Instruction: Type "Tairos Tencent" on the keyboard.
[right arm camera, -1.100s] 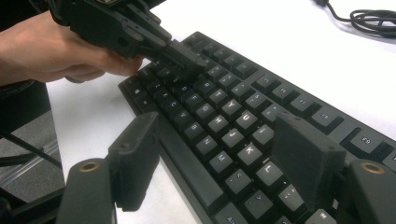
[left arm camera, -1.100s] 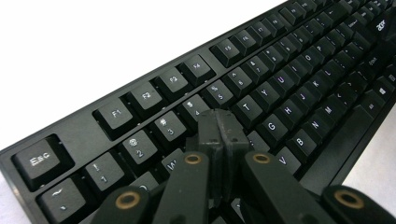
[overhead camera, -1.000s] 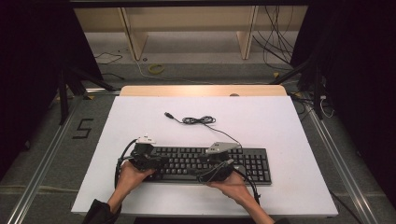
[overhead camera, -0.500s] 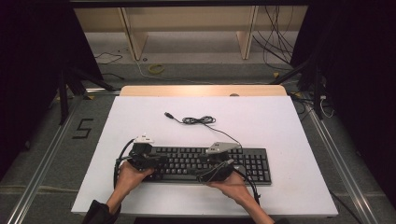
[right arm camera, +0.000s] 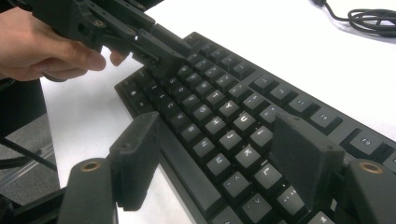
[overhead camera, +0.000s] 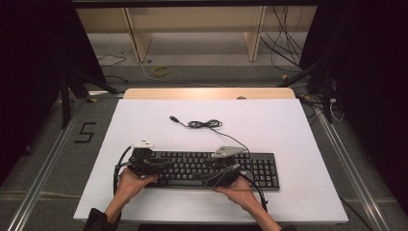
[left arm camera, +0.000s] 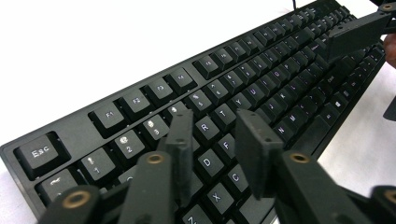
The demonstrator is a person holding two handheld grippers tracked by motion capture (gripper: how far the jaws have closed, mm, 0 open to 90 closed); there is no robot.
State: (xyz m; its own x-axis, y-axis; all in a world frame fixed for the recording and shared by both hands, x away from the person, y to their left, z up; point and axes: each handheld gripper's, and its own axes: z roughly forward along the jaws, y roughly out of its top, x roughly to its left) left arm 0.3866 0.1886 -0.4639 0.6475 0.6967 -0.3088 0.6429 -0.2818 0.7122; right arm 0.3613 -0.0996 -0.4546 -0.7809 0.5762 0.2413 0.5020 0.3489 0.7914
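- Left gripper [left arm camera: 212,140] hovered low over the keyboard [overhead camera: 211,168], which lay on the white table [overhead camera: 144,125] along its near edge. Jaws had just been opening, part-way apart, nothing between them; pads stood above the D/F keys [left arm camera: 217,154]. Risk: a further dip would press or snag a keycap.
- Right gripper [right arm camera: 219,154] stood wide, straddling the keyboard's near edge around the K/L keys; no pad contact seen. Risk: closing off-centre would tip or skid the board.
- Beyond both grippers, the keyboard's cable [overhead camera: 204,124] lay coiled. Risk: dragging the board would pull it taut.
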